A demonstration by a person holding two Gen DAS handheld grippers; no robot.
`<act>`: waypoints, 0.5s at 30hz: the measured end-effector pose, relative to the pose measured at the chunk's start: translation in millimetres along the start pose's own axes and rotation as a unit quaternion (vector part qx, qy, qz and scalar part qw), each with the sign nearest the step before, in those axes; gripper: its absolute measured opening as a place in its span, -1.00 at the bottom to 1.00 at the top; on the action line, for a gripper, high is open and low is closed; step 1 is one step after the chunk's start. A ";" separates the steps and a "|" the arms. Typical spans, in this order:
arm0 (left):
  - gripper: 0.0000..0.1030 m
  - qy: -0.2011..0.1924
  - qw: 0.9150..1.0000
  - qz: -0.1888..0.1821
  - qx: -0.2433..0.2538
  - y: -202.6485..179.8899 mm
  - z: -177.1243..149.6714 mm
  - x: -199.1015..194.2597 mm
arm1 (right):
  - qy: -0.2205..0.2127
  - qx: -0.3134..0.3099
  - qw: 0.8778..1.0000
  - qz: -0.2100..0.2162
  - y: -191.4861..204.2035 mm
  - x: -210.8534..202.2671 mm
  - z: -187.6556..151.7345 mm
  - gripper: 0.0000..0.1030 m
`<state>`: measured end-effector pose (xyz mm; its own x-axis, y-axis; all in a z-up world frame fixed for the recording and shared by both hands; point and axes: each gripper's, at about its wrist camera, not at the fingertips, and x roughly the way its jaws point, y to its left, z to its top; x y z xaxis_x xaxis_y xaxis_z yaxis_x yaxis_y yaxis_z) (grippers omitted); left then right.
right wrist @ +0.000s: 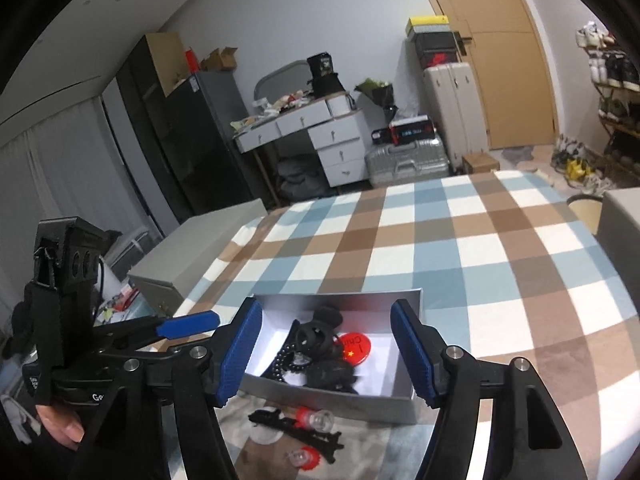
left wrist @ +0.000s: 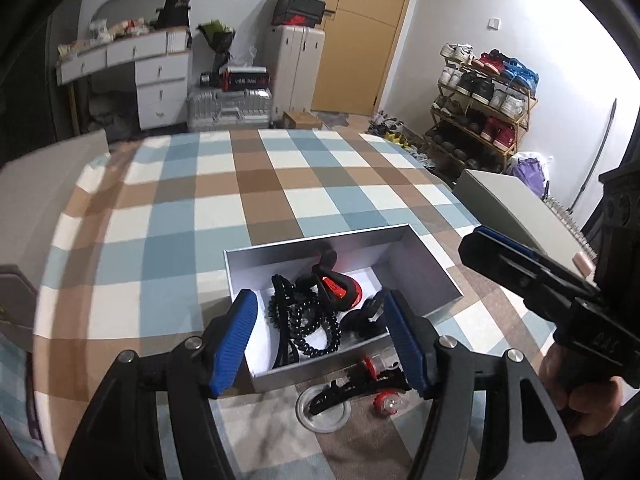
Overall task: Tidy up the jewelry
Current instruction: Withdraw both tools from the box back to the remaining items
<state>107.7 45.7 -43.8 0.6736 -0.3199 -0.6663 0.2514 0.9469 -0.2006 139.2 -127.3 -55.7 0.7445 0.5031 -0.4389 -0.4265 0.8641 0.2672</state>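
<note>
An open grey box point(left wrist: 416, 264) point(right wrist: 344, 400) sits on the checked tablecloth. In it lie black spiral hair ties point(left wrist: 308, 328) point(right wrist: 286, 364), a red round badge point(left wrist: 344, 290) point(right wrist: 356, 346) and black clips. In front of the box lie a black hair clip point(left wrist: 344, 390) point(right wrist: 304, 430), two red-and-clear small pieces point(left wrist: 388, 402) point(right wrist: 316, 418) and a clear disc point(left wrist: 324, 420). My left gripper point(left wrist: 320, 340) is open and empty above the box's near side. My right gripper point(right wrist: 328, 354) is open and empty over the box; it also shows in the left wrist view point(left wrist: 516, 268).
The table point(left wrist: 280, 184) has a blue, brown and white checked cloth. Grey chair backs stand at its left point(left wrist: 44, 184) and right point(left wrist: 516, 208). Behind are a white desk point(left wrist: 132, 76), suitcases point(left wrist: 232, 108), a wooden door point(left wrist: 360, 32) and a shoe rack point(left wrist: 480, 104).
</note>
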 end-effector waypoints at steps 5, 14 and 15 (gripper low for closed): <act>0.21 -0.015 1.000 0.012 0.003 -6.1 -1.7 -11.9 | -0.010 0.009 1.000 -0.005 -0.4 -14.6 -4.3 0.47; 0.57 -0.041 0.998 0.034 -0.030 -6.0 -16.7 -23.3 | -0.012 0.021 1.000 -0.020 -5.8 -38.8 -24.6 0.50; 0.60 -0.040 0.998 0.039 -0.033 -5.8 -18.8 -24.0 | -0.011 0.022 1.000 -0.019 -6.3 -41.2 -27.6 0.50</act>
<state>77.0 48.5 -40.1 0.7433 -0.2442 -0.6229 0.1508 0.9682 -0.1996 97.1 -153.2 -63.0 0.7710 0.4698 -0.4299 -0.3761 0.8807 0.2880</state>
